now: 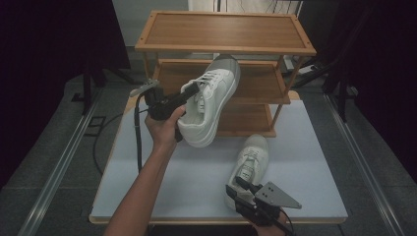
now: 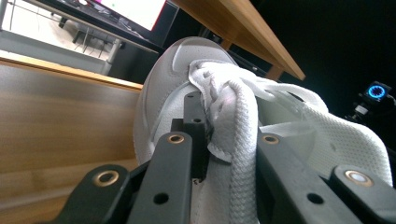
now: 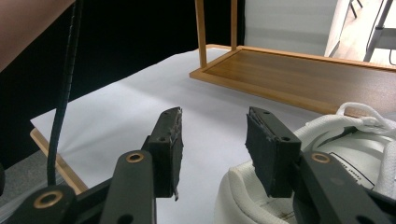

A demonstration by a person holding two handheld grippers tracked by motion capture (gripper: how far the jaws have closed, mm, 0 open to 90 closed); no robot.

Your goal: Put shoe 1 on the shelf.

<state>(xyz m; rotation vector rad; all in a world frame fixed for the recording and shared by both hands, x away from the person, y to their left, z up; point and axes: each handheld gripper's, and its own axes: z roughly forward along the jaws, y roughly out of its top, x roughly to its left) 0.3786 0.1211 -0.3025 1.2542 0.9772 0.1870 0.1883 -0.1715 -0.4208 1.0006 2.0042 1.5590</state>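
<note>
A white sneaker [image 1: 211, 98] hangs tilted in the air, toe up, in front of the middle shelf of a wooden rack [image 1: 226, 46]. My left gripper [image 1: 189, 93] is shut on its tongue and laces; in the left gripper view the jaws [image 2: 224, 135] pinch the laces of that sneaker [image 2: 168, 79]. A second white sneaker [image 1: 253, 157] lies on the pale table [image 1: 196, 172], toe towards the rack. My right gripper [image 1: 239, 184] stands open at its heel. In the right gripper view the gripper [image 3: 215, 144] has nothing between its jaws, and the sneaker's heel [image 3: 345, 149] sits under the right one.
The three-tier rack stands at the table's far edge; its lowest shelf [image 3: 299, 79] is bare in the right gripper view. Dark curtains flank both sides. A cable trails from the left gripper down over the table's left side.
</note>
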